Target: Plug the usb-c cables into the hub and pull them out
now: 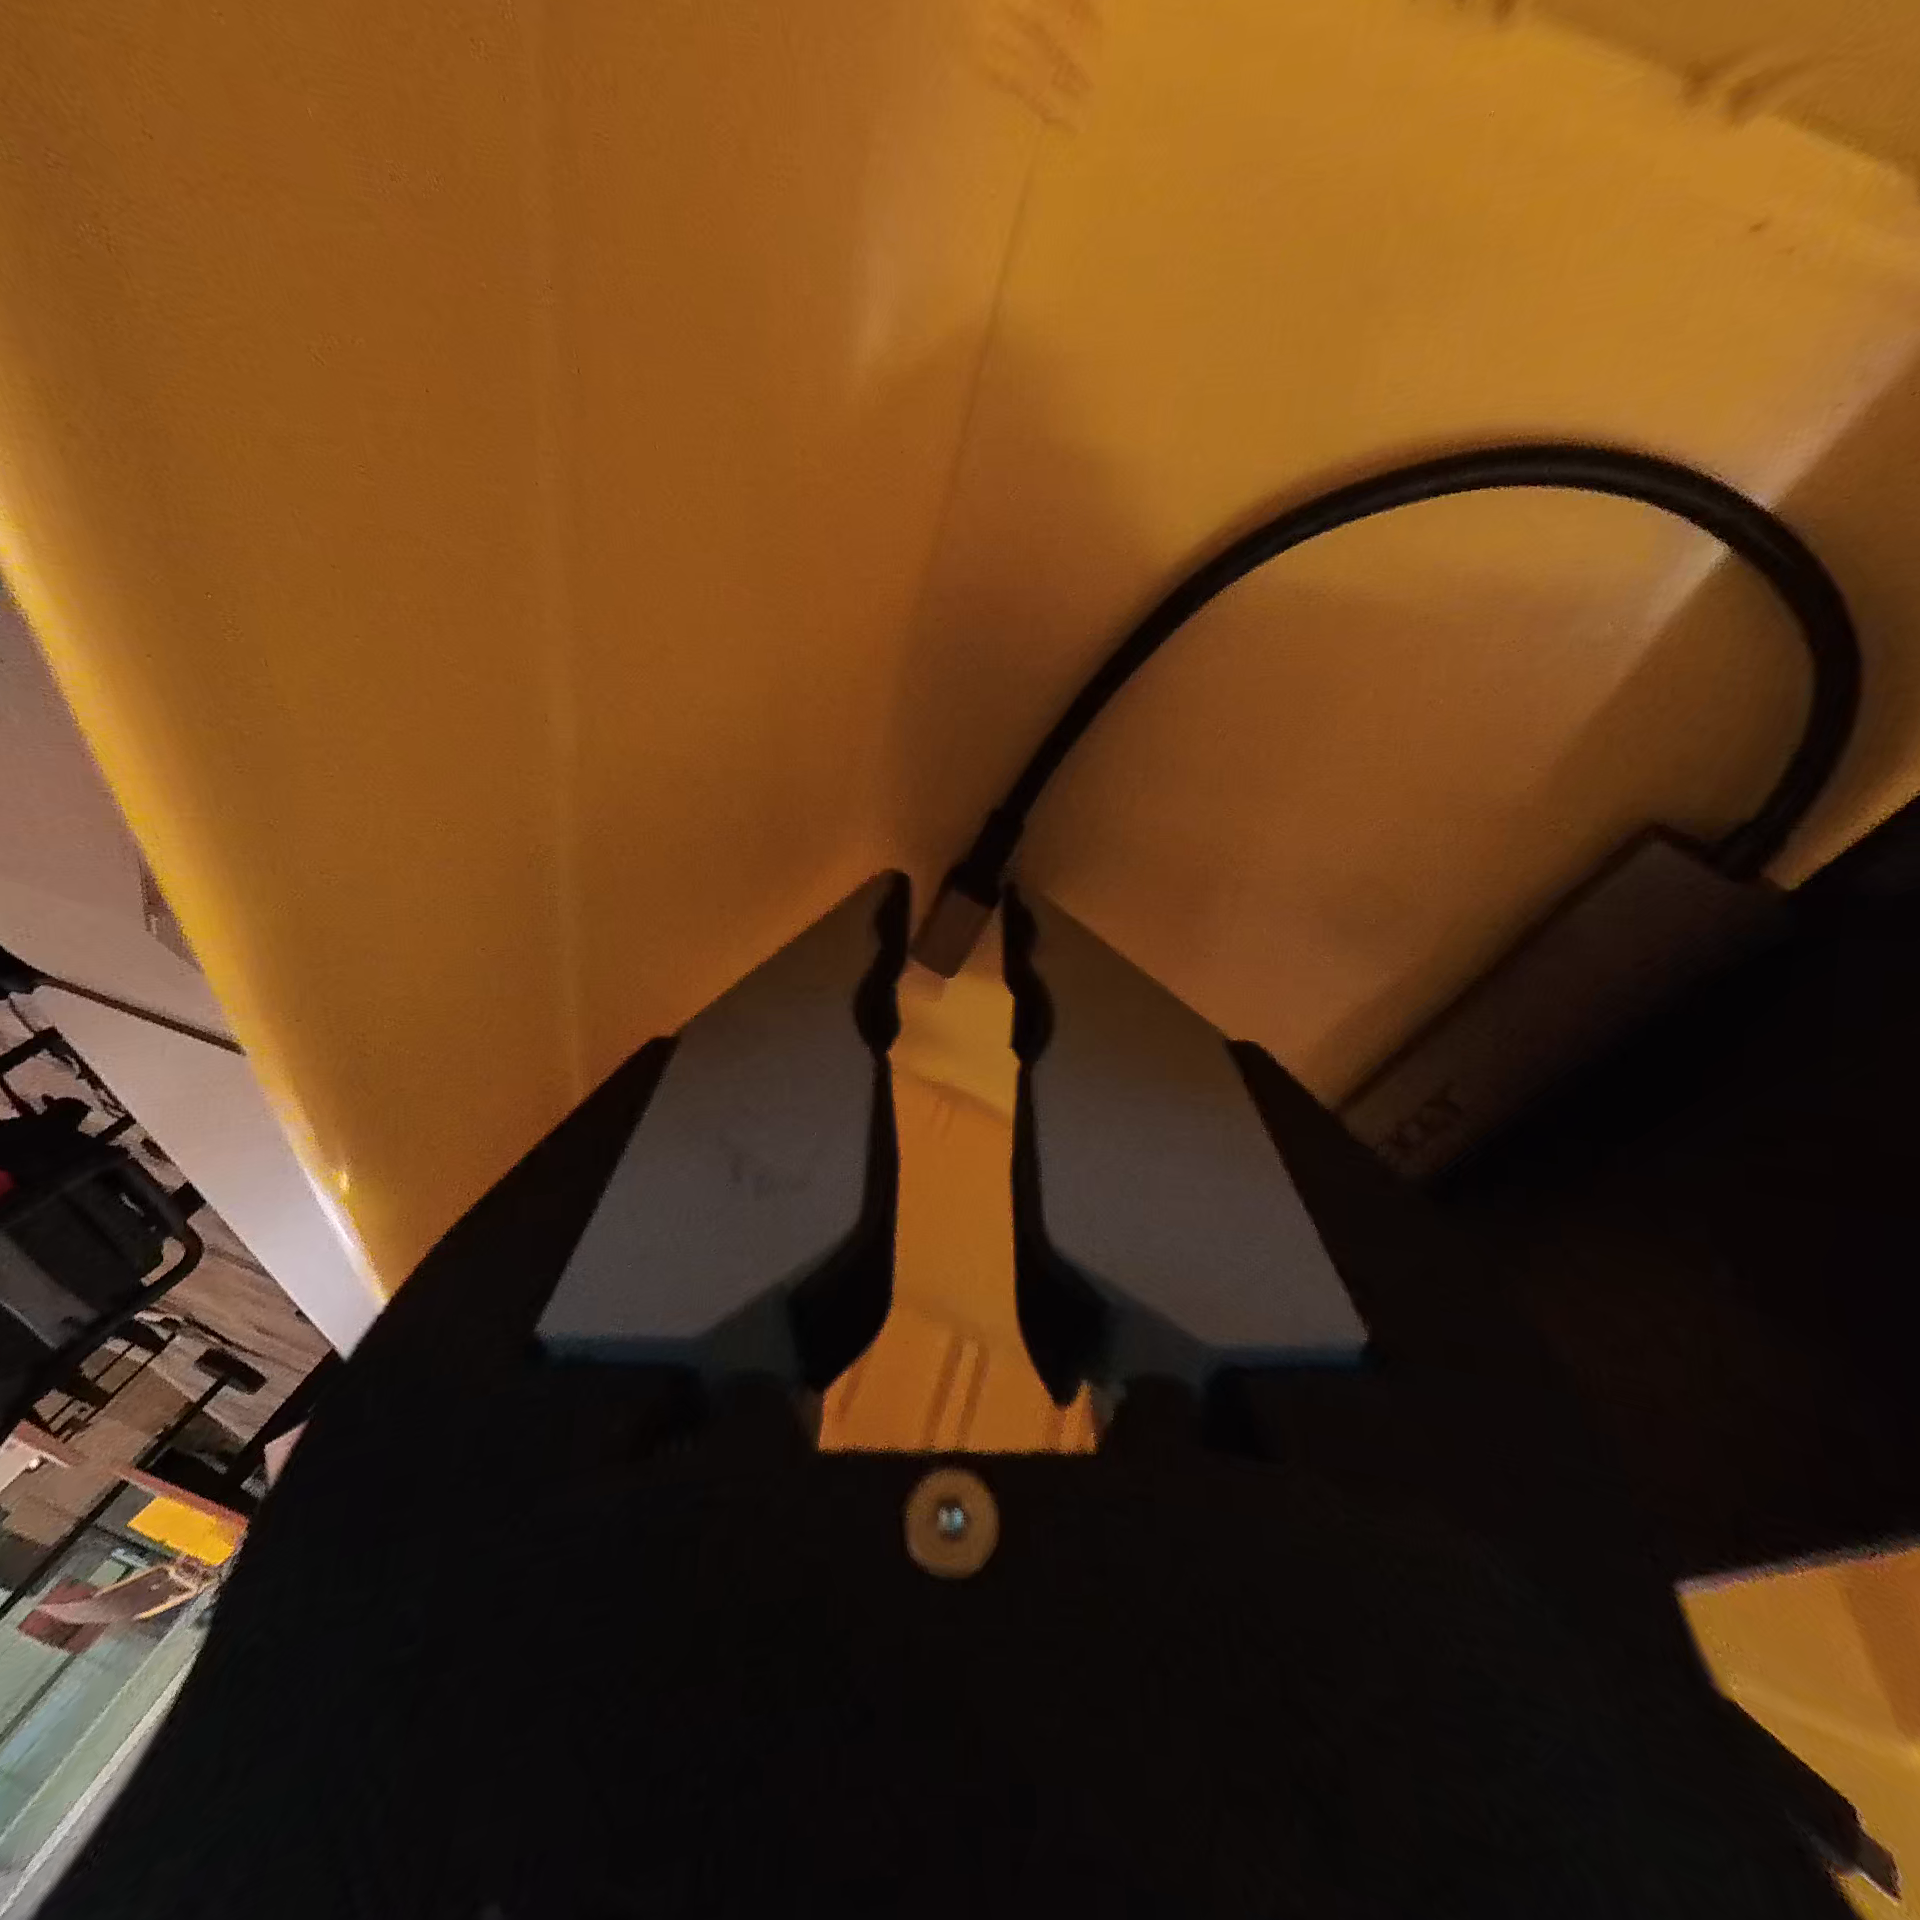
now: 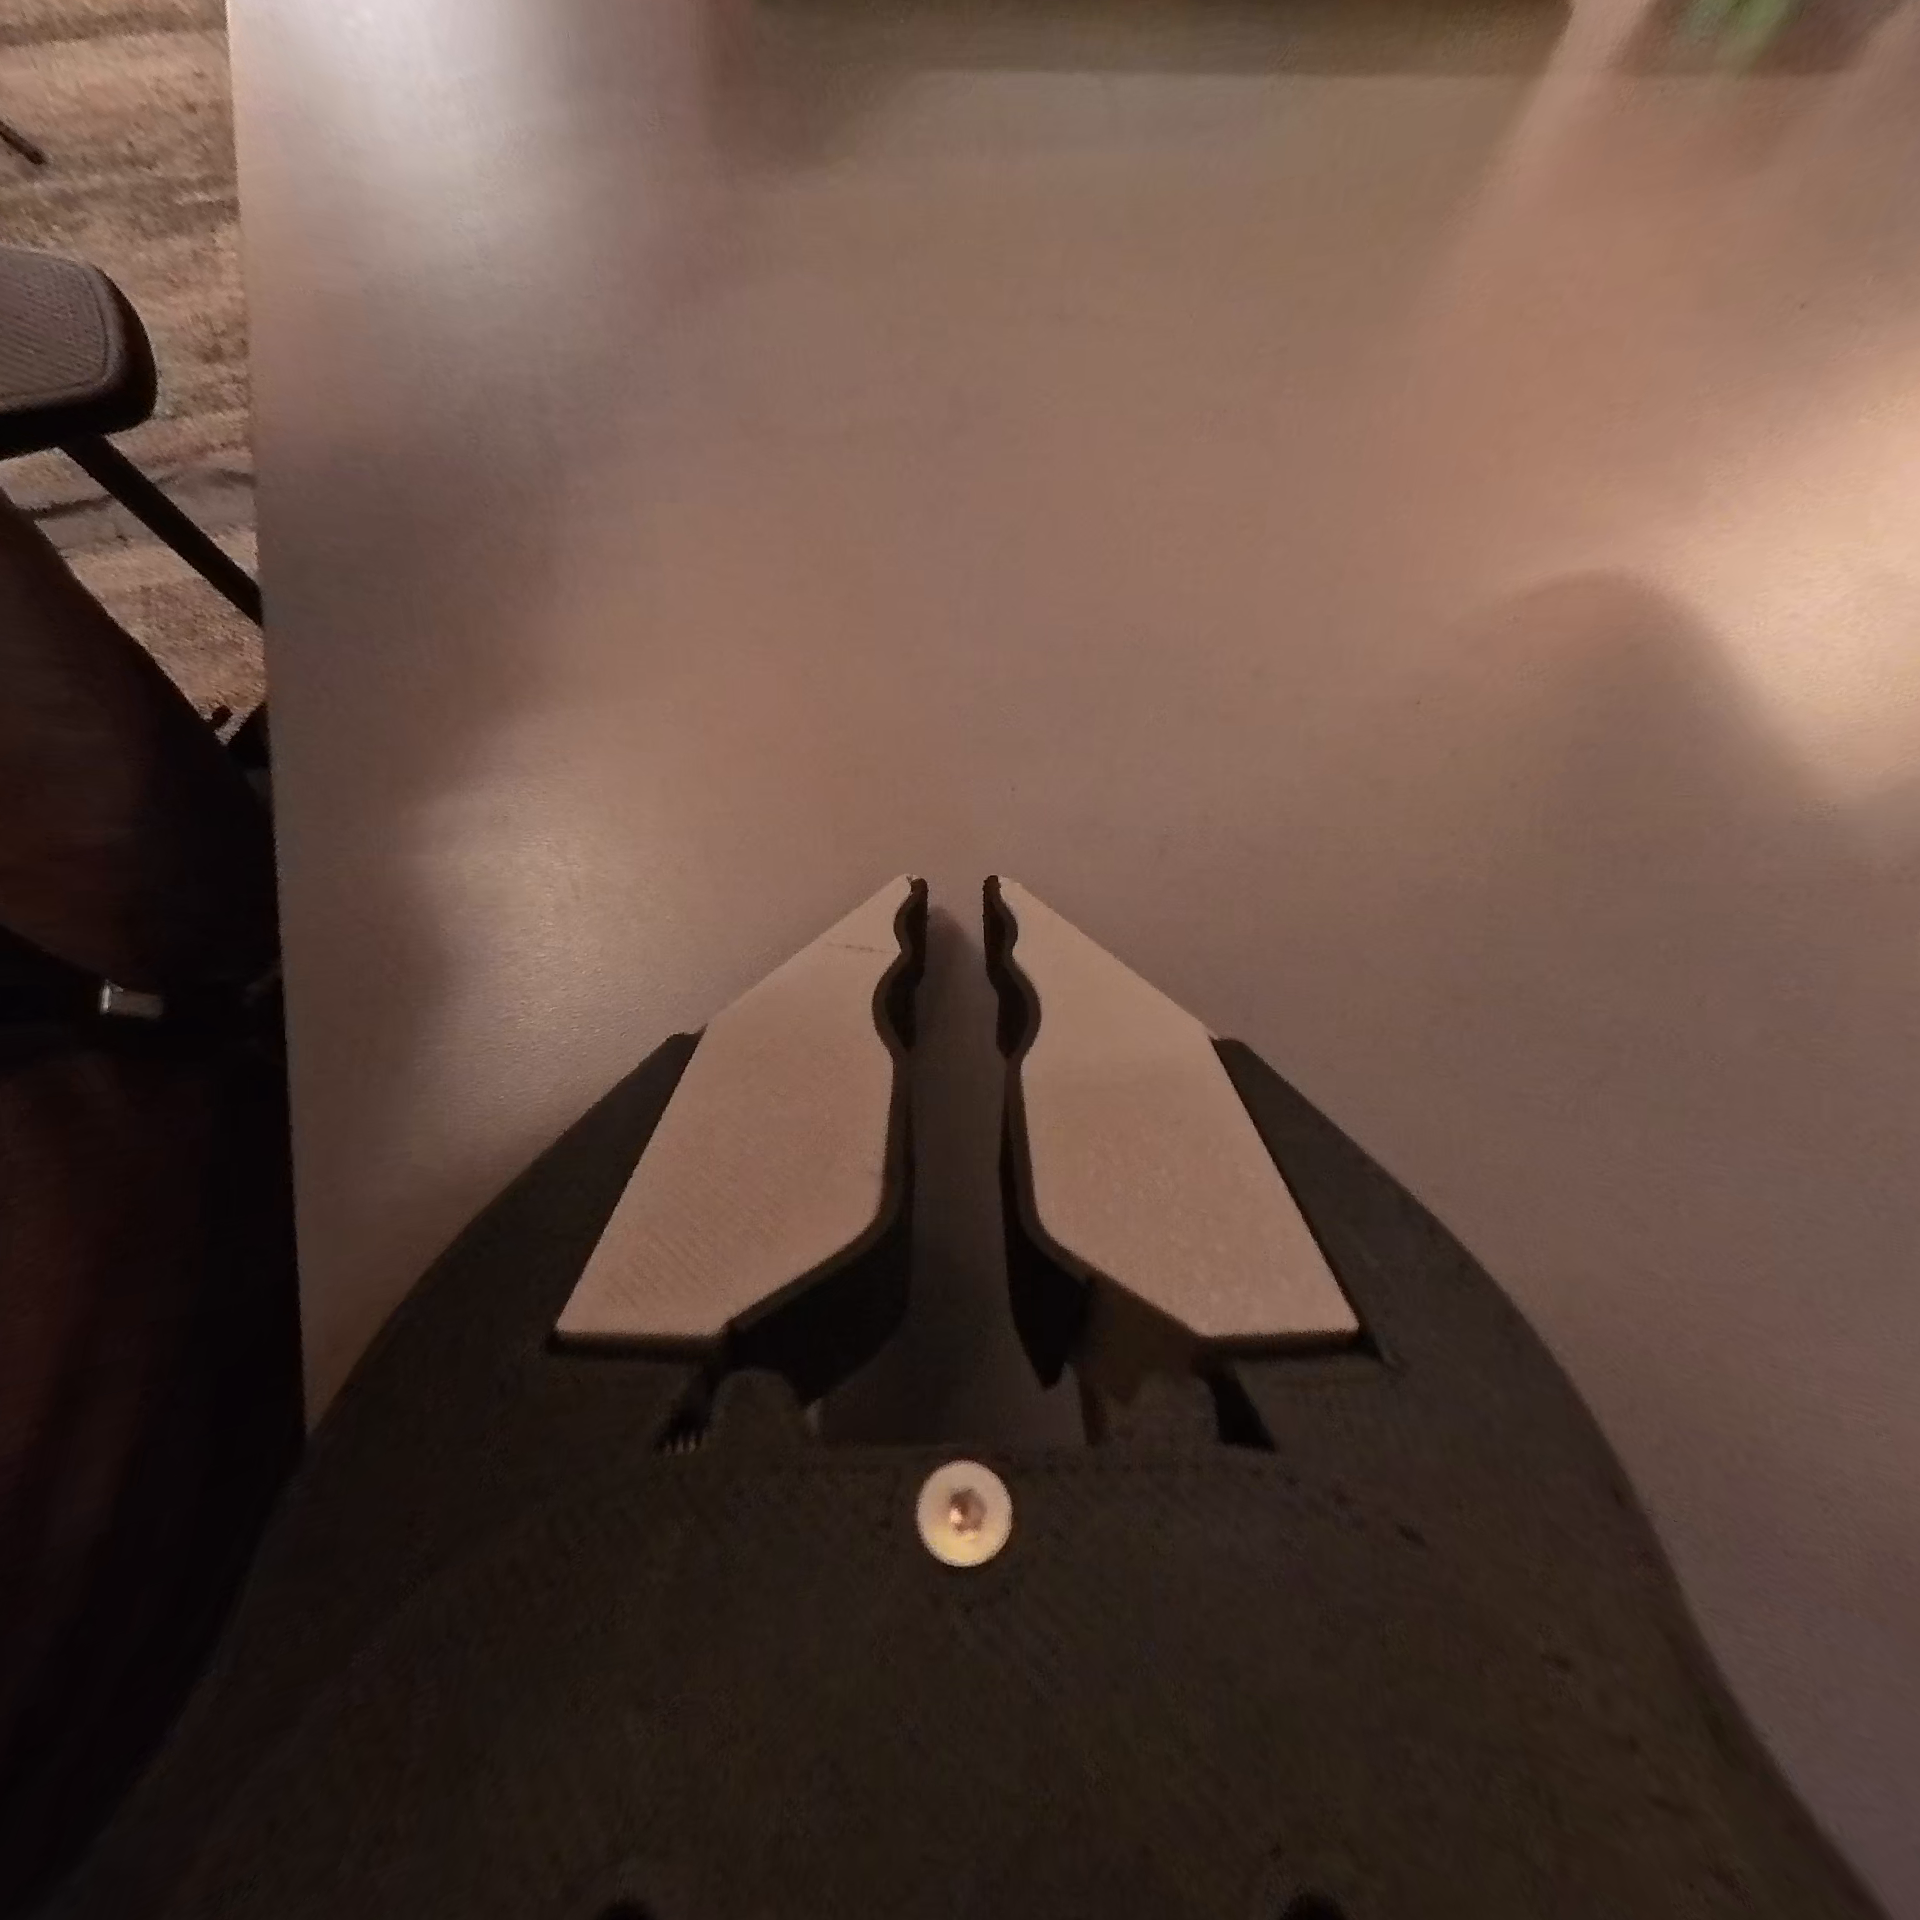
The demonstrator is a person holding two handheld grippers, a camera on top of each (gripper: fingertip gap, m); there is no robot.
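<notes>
In the left wrist view a dark grey hub (image 1: 1558, 997) lies at the right inside a yellow bin (image 1: 520, 520). Its black cable (image 1: 1455, 488) arcs up and over to a USB-C plug (image 1: 954, 920). My left gripper (image 1: 953, 894) is open by a narrow gap, and the plug sits at the fingertips. It lies close to the left finger, with a sliver of yellow showing on the right side. My right gripper (image 2: 951, 883) hovers over a white table (image 2: 1039, 520). Its jaws are almost together and nothing is between them. No hub or cable shows in the right wrist view.
The bin's walls meet in a corner right behind the plug. Outside the bin, at the left, are a white table edge (image 1: 156, 1039) and dark equipment (image 1: 83, 1226). In the right wrist view a chair (image 2: 73, 343) stands on the floor left of the table.
</notes>
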